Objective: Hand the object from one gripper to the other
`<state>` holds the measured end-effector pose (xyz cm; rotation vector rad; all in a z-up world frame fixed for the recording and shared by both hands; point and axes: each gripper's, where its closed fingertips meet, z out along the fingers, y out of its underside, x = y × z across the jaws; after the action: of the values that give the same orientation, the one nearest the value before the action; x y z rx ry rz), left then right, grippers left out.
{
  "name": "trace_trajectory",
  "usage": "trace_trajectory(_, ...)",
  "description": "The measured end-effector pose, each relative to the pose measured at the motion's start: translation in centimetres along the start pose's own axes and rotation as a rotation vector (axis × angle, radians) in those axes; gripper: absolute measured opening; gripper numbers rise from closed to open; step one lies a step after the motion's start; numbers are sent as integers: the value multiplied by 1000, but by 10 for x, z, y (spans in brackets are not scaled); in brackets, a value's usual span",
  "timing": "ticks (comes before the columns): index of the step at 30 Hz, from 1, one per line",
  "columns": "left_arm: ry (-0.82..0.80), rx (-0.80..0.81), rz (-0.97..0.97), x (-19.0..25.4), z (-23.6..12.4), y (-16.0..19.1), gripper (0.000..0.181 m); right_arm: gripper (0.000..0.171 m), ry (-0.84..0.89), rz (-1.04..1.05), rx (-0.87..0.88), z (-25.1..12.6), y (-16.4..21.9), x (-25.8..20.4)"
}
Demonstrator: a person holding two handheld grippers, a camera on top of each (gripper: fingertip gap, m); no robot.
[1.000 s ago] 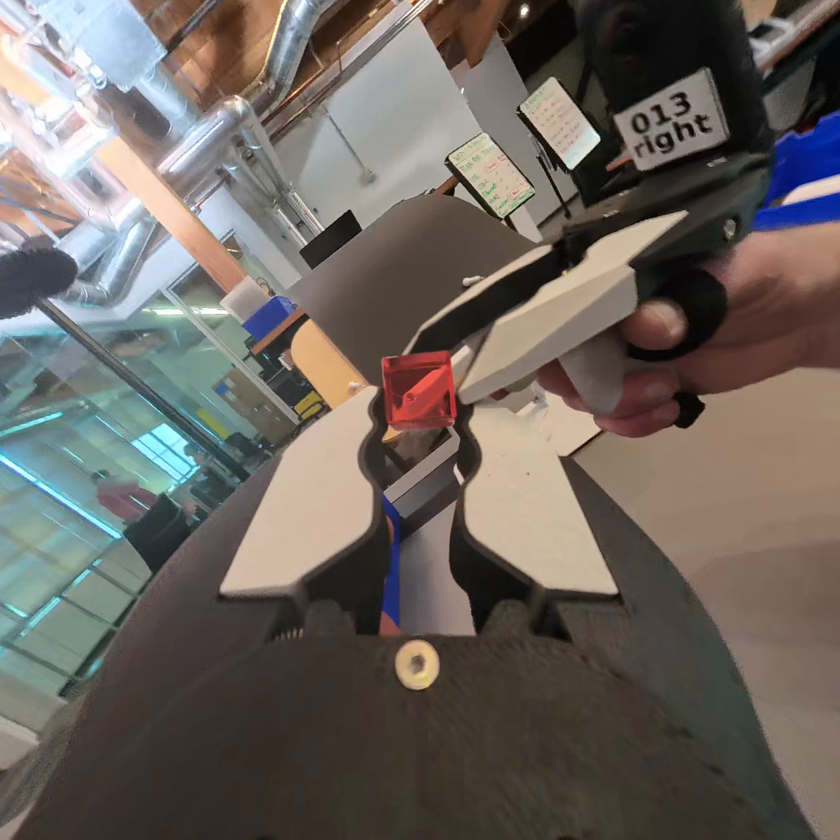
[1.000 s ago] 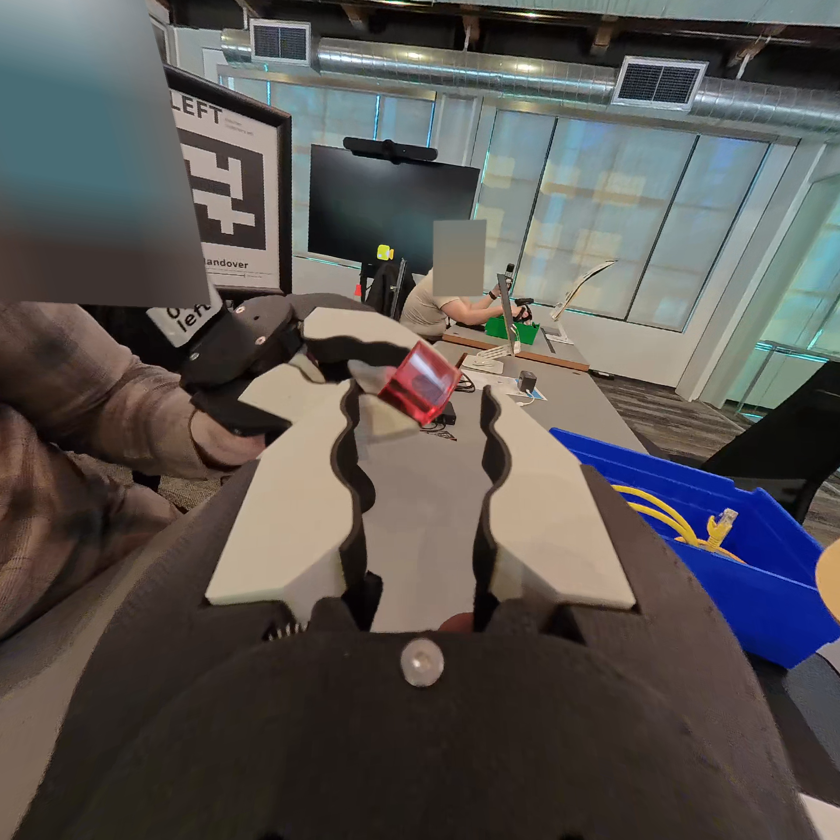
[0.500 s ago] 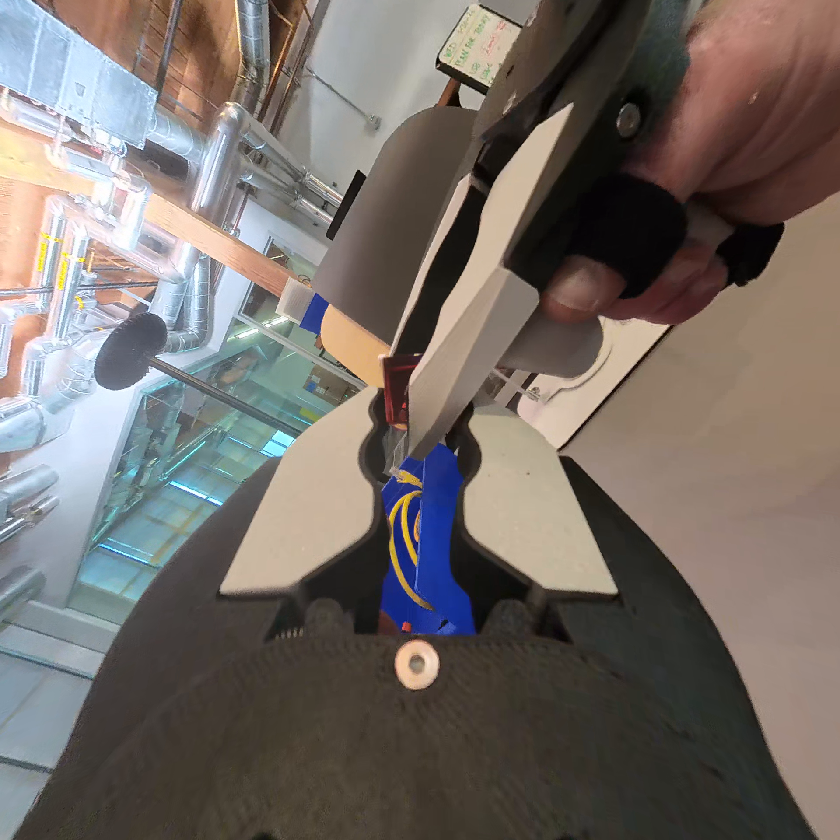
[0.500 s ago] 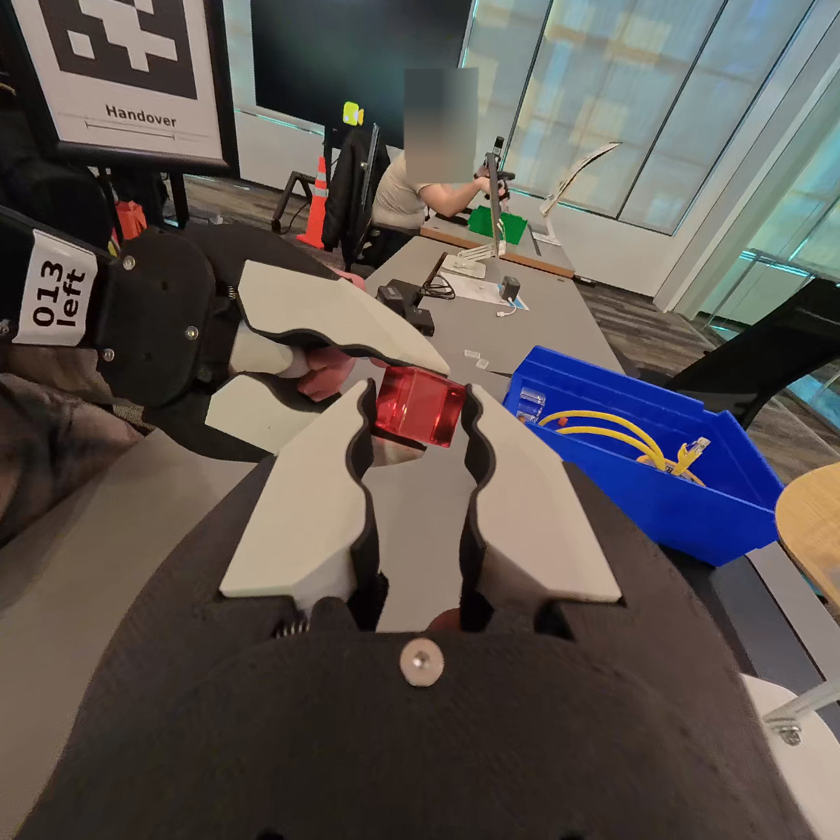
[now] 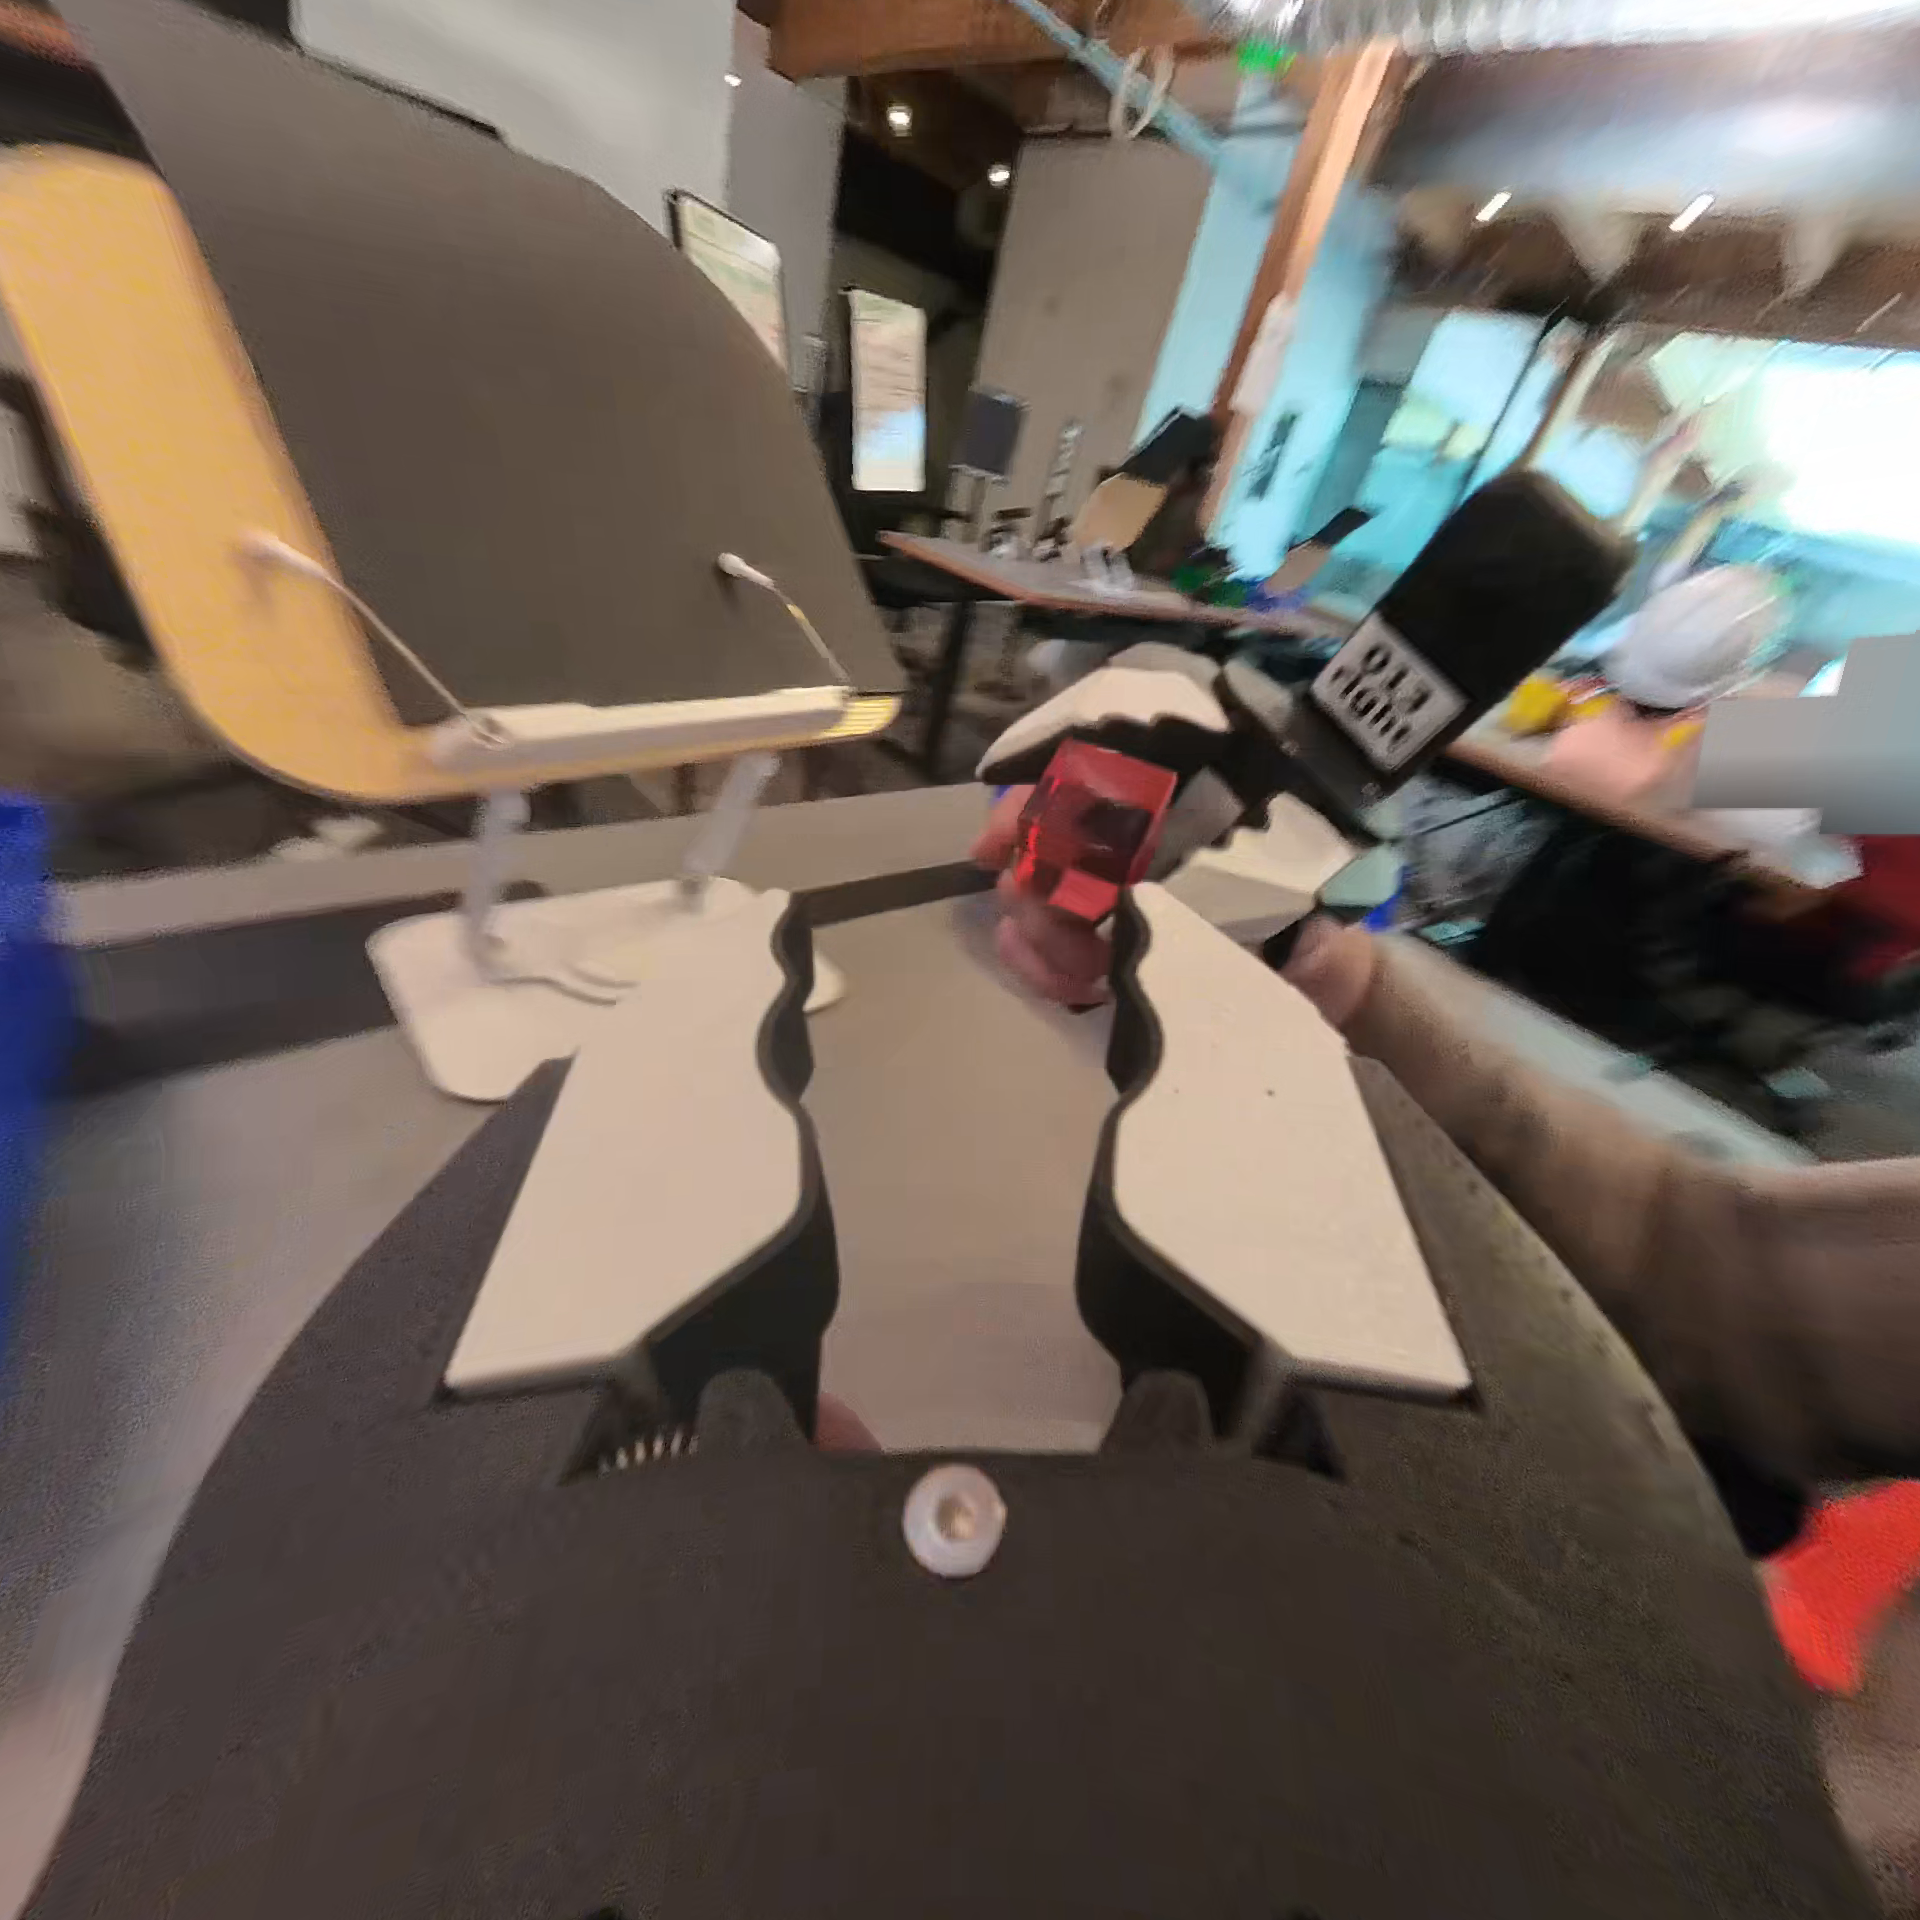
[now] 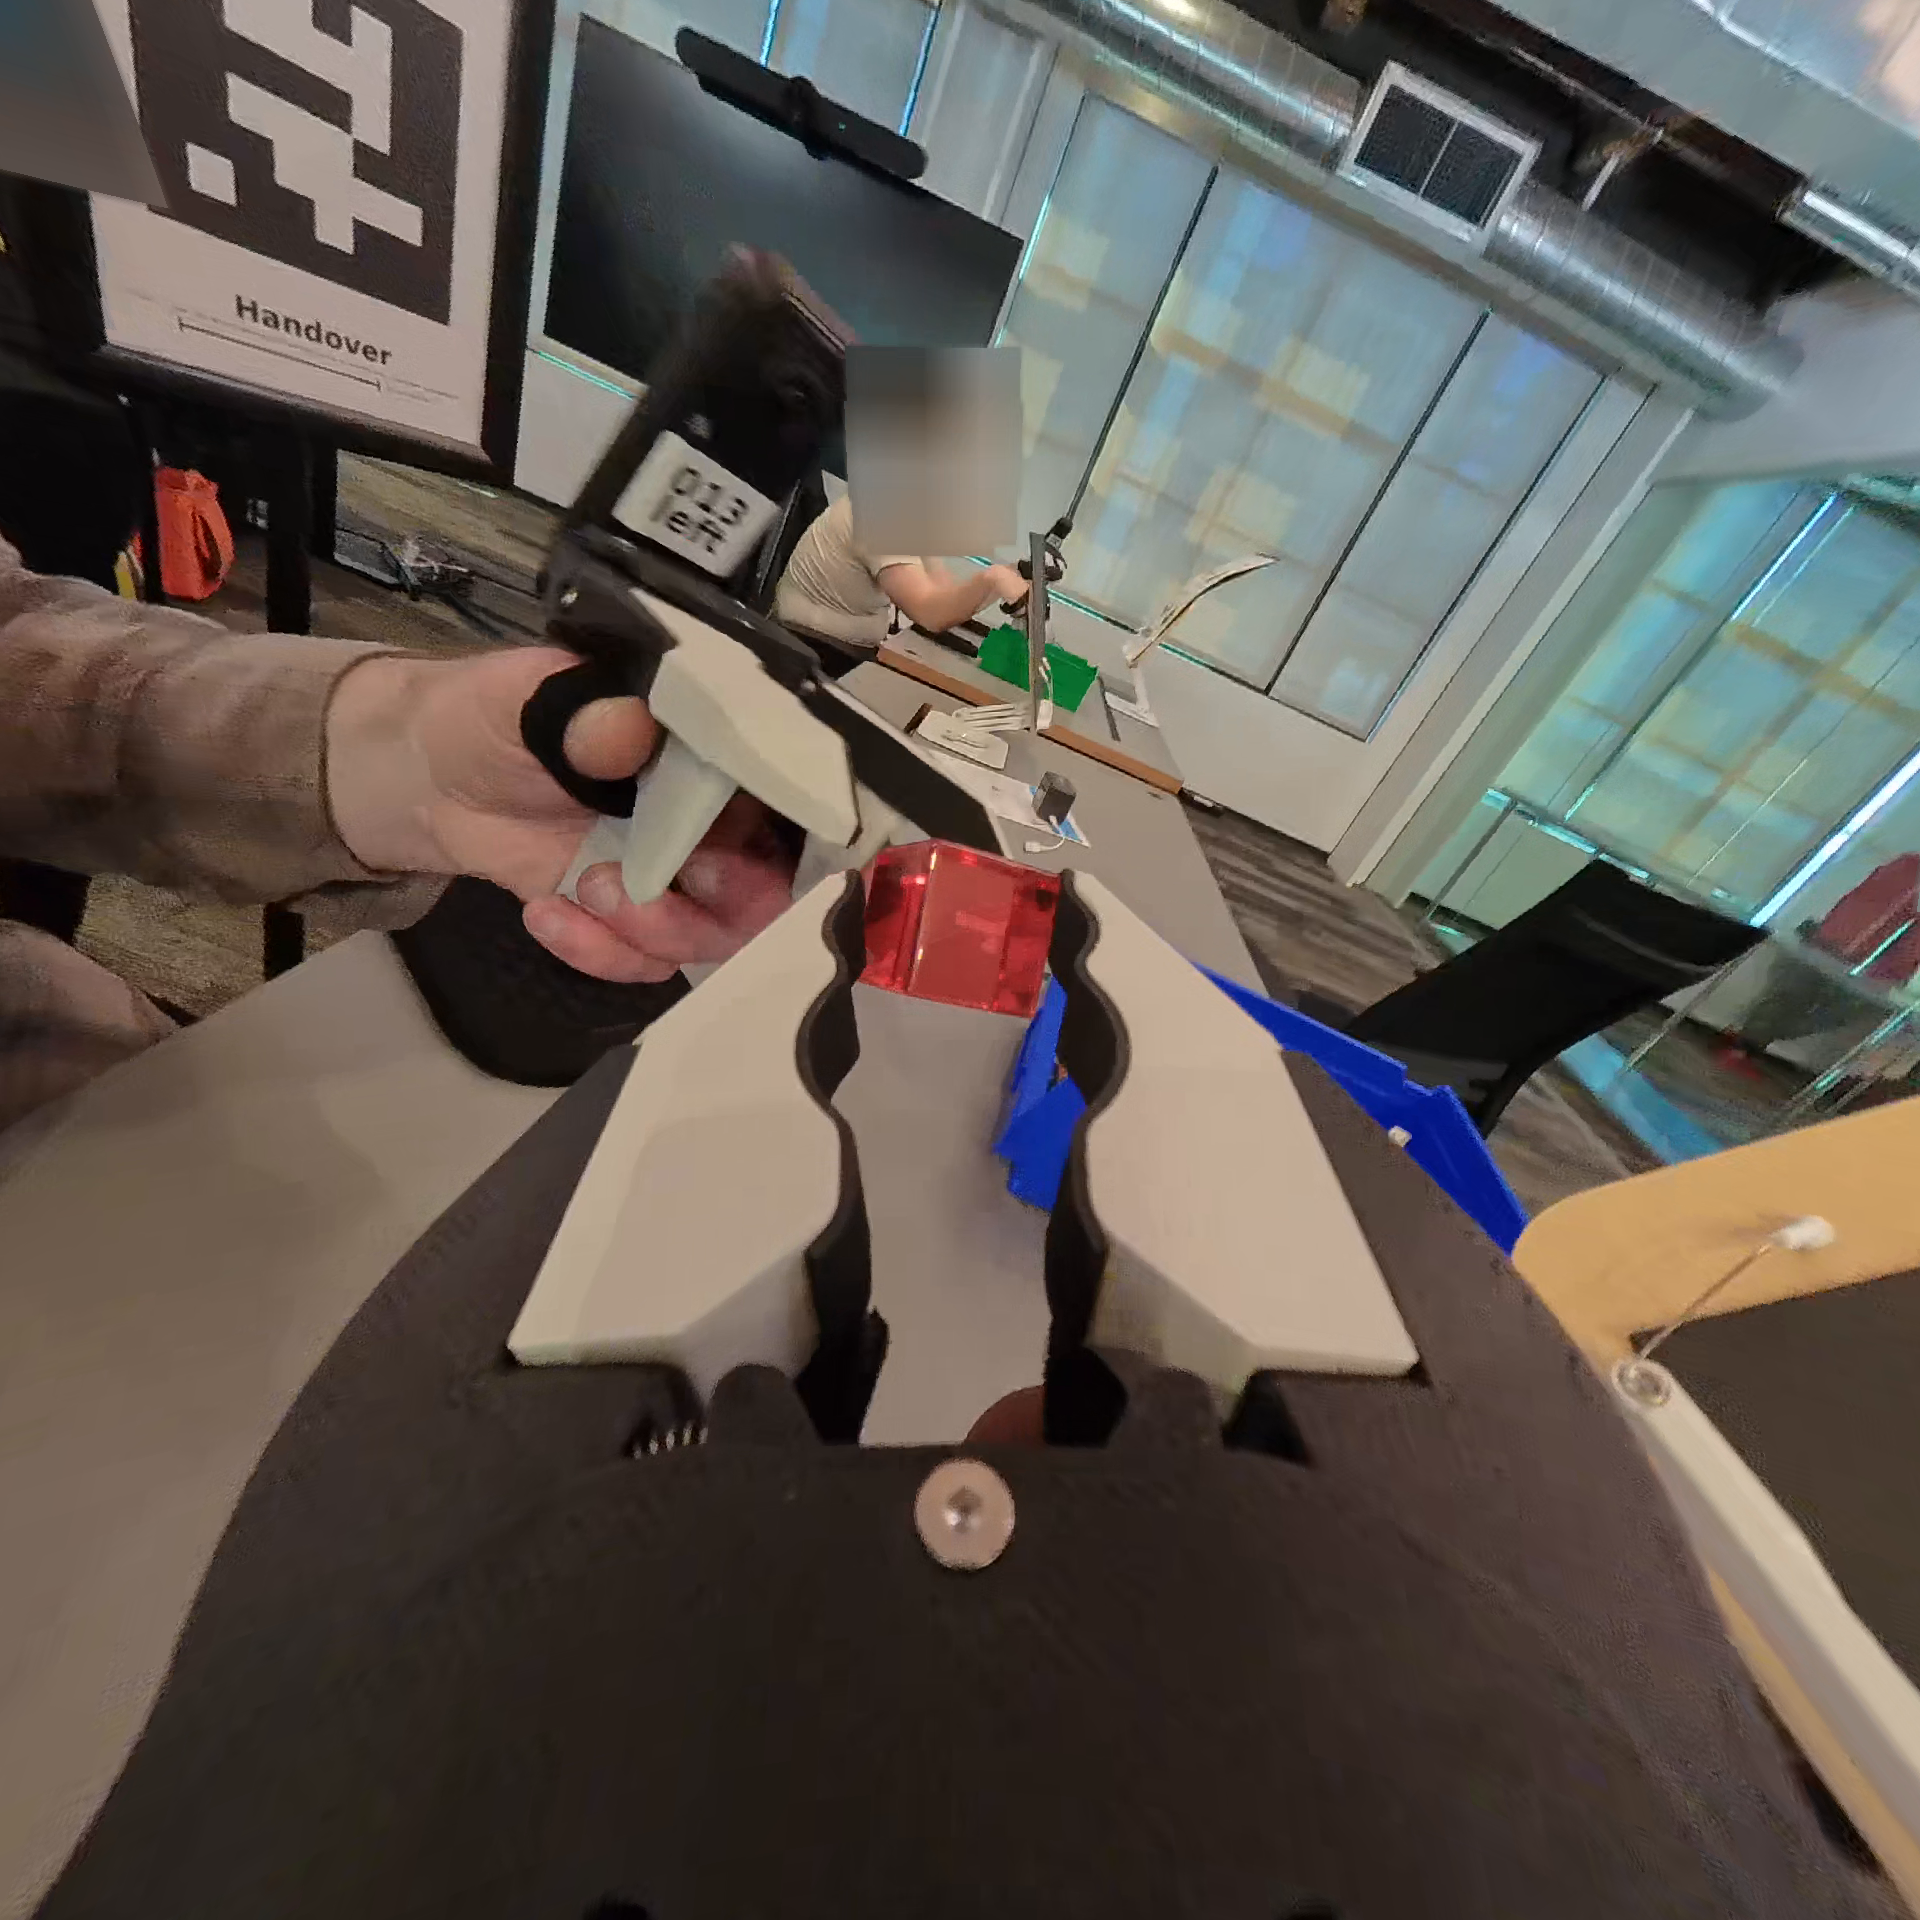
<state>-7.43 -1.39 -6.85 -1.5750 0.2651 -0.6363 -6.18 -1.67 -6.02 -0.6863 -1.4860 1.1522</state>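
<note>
The red cube (image 6: pixel 958 928) sits pinched between the tips of the right gripper (image 6: pixel 961 914), its flat sides pressed against the two dark pads, clear of the grey table (image 6: pixel 260 1143) below. In the left wrist view the cube (image 5: pixel 1091 831) shows held aloft by that gripper (image 5: pixel 1086 790), just past the tip of the left gripper's own right finger (image 5: pixel 1247 1122); whether they touch I cannot tell.

The left gripper (image 5: pixel 956 925) has its fingers spread wide, with nothing between them but bare table. Seen from the right wrist view, it (image 6: pixel 914 821) is tilted nose-down just behind and left of the cube, held by a hand (image 6: pixel 499 790) with one finger through the black trigger loop, sleeve reaching in from the left.

A blue bin (image 6: pixel 1382 1101) lies behind the right gripper's right finger.
</note>
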Motion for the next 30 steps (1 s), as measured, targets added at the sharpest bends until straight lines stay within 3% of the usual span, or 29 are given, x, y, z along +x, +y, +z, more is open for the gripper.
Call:
trace_trajectory(4,188,11,-287,10,2,1,59,33,-23,-130,9,5,-8,-16)
trace_trajectory(9,318,6,-431,22,5,5,57,33,-32,-229,23,8,-12,-26)
trace_trajectory(19,418,35,-522,36,6,4,53,33,-9,-295,39,10,-10,-27)
trace_trajectory(24,427,67,-550,35,5,2,39,33,-16,-302,39,12,-7,-29)
trace_trajectory(30,466,59,-558,44,4,4,36,33,-15,-312,68,12,-10,-30)
